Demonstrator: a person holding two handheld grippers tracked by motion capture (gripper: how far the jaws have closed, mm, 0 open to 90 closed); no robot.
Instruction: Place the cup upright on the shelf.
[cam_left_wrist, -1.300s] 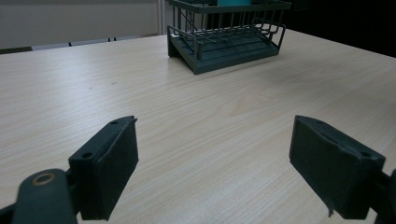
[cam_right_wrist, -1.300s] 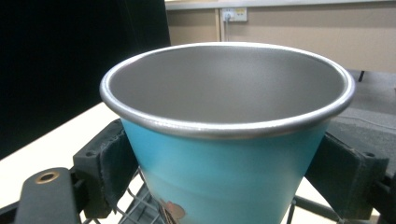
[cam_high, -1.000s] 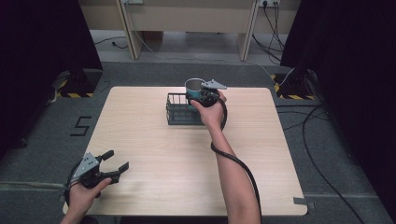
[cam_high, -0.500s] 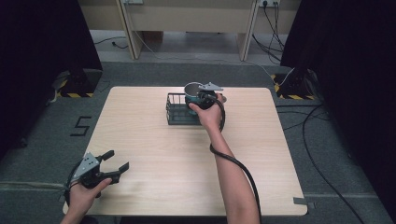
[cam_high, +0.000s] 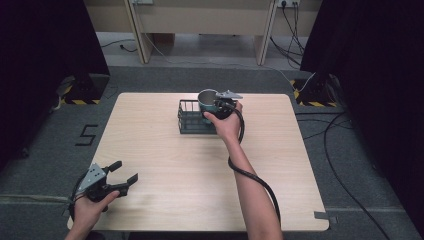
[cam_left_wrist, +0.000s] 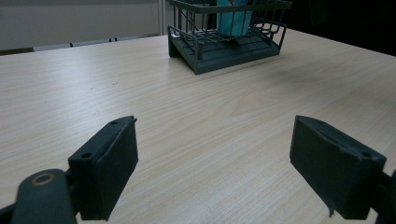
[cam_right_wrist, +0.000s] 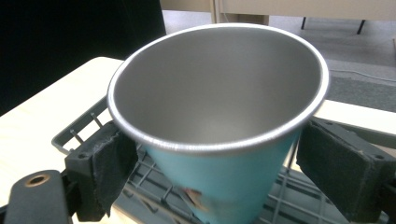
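Now, high view: you are holding right gripper (cam_high: 218, 106) at far middle of table (cam_high: 165, 165), teal cup (cam_high: 206, 100) sitting in wire rack (cam_high: 189, 119). Left gripper (cam_high: 121, 172) resting at near left corner.

Left gripper view: jaws gaping wide, gripping nothing; rack (cam_left_wrist: 219, 44) far ahead.

Right gripper view: jaws flanking cup (cam_right_wrist: 219, 121), pads (cam_right_wrist: 109, 165) touching its sides; cup tilting over rack (cam_right_wrist: 154, 186).

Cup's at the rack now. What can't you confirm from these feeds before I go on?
- Cup base: right gripper view cuts it off at the bottom edge; whether it rests on the rack floor is unknown.
- Right gripper pad contact: the cup rim hides it; the high view is too small.
- Rack top: cut off in the left gripper view.
- Left gripper: open, holds nothing.
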